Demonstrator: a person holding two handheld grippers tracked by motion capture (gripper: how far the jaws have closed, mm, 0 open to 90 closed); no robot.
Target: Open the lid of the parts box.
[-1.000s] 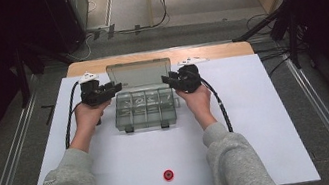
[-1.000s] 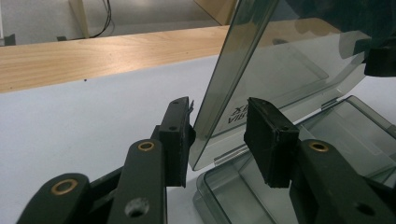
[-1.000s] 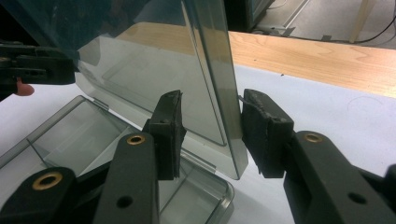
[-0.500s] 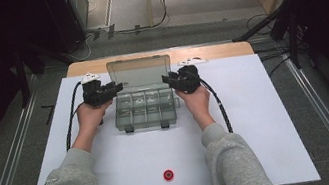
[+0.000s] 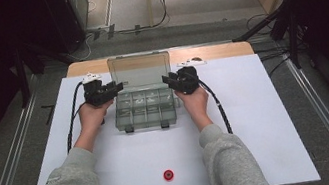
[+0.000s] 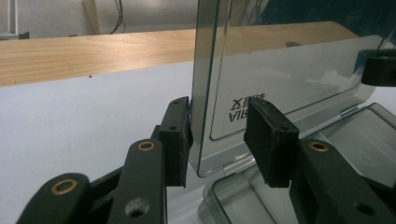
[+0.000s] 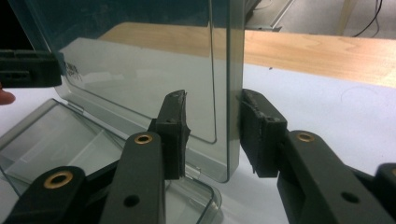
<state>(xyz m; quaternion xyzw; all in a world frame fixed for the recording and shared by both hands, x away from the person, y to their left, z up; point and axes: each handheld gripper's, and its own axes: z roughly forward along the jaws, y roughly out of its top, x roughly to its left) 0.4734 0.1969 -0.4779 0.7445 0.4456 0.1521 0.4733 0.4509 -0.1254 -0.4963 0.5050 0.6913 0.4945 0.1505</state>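
A clear plastic compartment box (image 5: 145,112) lies on the white table, its lid (image 5: 140,70) standing upright at the back. My left gripper (image 5: 118,86) is at the lid's left edge. Its jaws straddle the lid (image 6: 280,79): the outer pad (image 6: 175,135) lies against it and the inner pad (image 6: 268,140) stands off, so the left gripper (image 6: 217,135) is open. My right gripper (image 5: 166,79) straddles the lid's right edge (image 7: 236,93). Its jaws have just been closing around the lid. The outer pad (image 7: 259,135) is at the lid, with a gap at the inner pad (image 7: 170,133).
A small red round object (image 5: 168,175) lies near the table's front edge, between the person's forearms. A bare wooden strip (image 5: 216,51) runs along the back of the white tabletop (image 5: 256,107). Cables trail from both grippers along the forearms.
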